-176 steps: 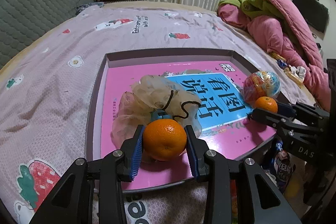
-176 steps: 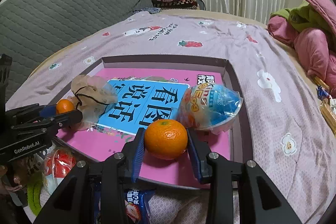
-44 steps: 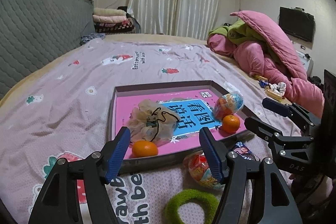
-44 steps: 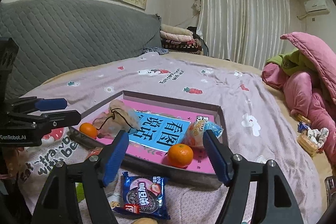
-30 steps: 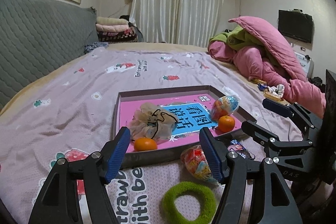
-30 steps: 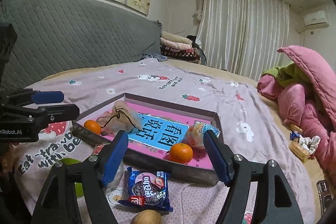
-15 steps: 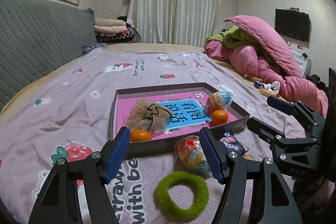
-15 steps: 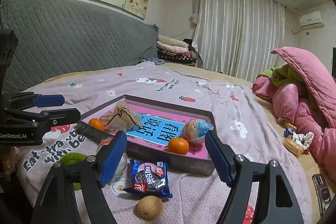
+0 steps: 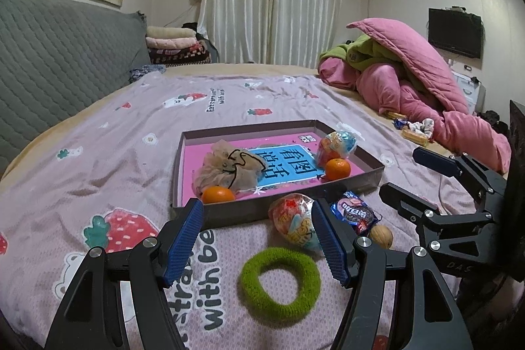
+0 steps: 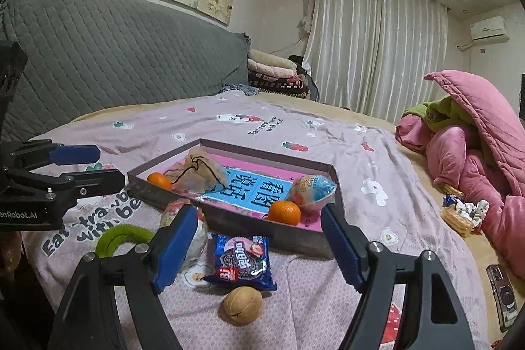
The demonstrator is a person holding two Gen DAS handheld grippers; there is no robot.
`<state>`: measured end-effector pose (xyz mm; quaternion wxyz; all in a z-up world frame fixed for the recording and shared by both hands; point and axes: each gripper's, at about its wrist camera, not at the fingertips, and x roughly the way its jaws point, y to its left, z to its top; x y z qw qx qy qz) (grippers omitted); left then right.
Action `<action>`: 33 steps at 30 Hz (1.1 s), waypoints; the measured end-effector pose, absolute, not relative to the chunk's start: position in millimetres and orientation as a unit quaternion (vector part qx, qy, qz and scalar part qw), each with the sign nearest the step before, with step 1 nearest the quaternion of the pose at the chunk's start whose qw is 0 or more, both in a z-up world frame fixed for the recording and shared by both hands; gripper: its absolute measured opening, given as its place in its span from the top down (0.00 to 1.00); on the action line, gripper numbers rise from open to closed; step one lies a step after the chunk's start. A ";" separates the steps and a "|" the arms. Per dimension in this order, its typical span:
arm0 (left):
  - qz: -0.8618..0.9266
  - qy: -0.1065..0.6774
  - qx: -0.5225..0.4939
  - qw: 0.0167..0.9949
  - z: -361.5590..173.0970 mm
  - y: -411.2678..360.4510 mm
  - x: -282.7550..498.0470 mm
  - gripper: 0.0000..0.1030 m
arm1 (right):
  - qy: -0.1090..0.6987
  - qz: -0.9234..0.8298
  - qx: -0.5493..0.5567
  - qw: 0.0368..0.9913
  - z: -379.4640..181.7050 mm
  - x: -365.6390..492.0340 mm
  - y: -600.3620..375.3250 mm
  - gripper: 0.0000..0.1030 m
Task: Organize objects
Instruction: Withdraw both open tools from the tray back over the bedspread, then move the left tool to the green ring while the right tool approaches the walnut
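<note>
Spread on the bed (image 9: pixel 98 153), the box (image 9: pixel 210 214) already holds two oranges (image 9: pixel 218 195), while both grippers (image 9: pixel 259 238) (image 10: pixel 262 245) gape empty above the unsorted snack packet (image 10: pixel 242 261), walnut (image 10: pixel 242 304) and green ring (image 9: pixel 280 279).

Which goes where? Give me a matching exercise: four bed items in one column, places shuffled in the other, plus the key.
Column 1
1. green hair tie
2. walnut
3. cookie packet
4. mesh pouch

Column 2
A. inside the box, on the pink book
B. on the bedspread, between the walnut and the box wall
C. on the bedspread, nearest the right wrist camera
D. on the bedspread, between the left gripper's open fingers in its view

Pairs: 1-D, 2-C, 3-B, 4-A
</note>
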<state>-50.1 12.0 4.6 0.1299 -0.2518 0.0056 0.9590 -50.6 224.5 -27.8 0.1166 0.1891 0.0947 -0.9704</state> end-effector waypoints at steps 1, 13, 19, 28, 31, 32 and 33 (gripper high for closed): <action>0.959 0.007 -0.252 0.129 4.7 11.7 -48.9 0.32 | 0.096 -0.970 0.190 0.117 -28.4 -49.7 223.6 0.25; 0.956 0.020 -0.260 0.132 0.1 12.9 -33.0 0.32 | 0.101 -0.967 0.207 0.113 -35.5 -37.8 221.9 0.25; 0.952 0.024 -0.273 0.139 -6.1 14.7 -27.3 0.32 | 0.102 -0.964 0.218 0.112 -40.1 -31.3 221.1 0.25; 0.949 0.027 -0.280 0.143 -8.9 16.1 -20.3 0.32 | 0.105 -0.962 0.229 0.105 -44.1 -26.6 219.8 0.25; 0.948 0.028 -0.281 0.144 -9.3 17.5 -18.2 0.32 | 0.103 -0.962 0.230 0.103 -43.9 -25.3 221.3 0.25; 0.948 0.029 -0.282 0.145 -9.7 18.2 -17.3 0.32 | 0.102 -0.962 0.230 0.103 -43.8 -25.0 221.2 0.25; 0.948 0.029 -0.283 0.145 -10.1 18.5 -16.3 0.32 | 0.101 -0.962 0.231 0.103 -44.2 -24.6 221.1 0.25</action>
